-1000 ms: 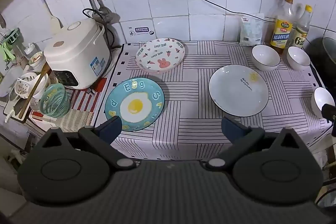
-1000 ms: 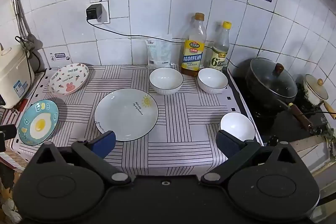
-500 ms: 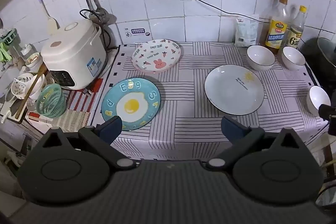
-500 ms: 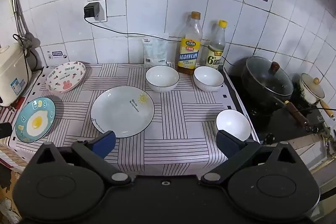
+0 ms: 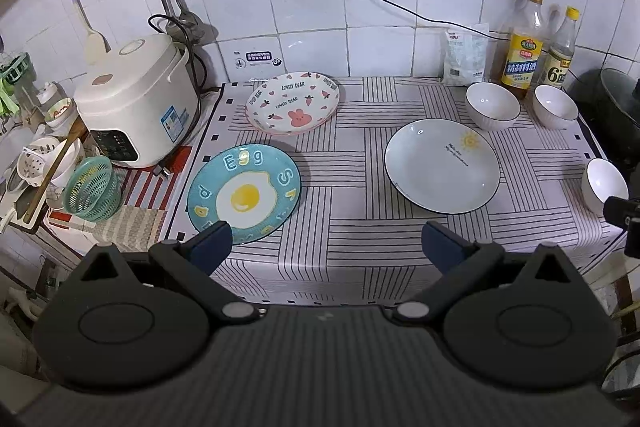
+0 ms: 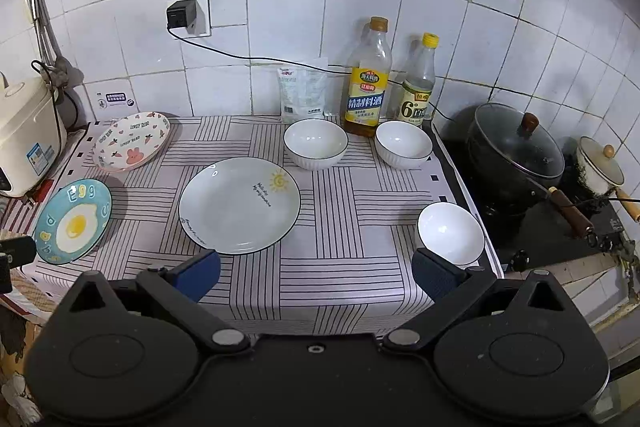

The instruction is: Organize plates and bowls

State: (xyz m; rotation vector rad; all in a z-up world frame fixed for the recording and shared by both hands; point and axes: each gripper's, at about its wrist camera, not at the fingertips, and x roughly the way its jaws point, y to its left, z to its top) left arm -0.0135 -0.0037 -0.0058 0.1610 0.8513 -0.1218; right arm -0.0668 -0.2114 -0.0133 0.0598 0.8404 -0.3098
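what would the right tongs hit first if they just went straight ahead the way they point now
Probably the striped tablecloth, bare between the open right tongs. The sun plate lies just left of that line and the near white bowl just right. Depth is hard to judge in the fisheye view.

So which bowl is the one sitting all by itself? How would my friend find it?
Start at the black pot on the stove, then look to the striped cloth beside it. The lone bowl sits near the cloth's front corner on that side. It is plain white, while the two bowls by the bottles have dark rims.
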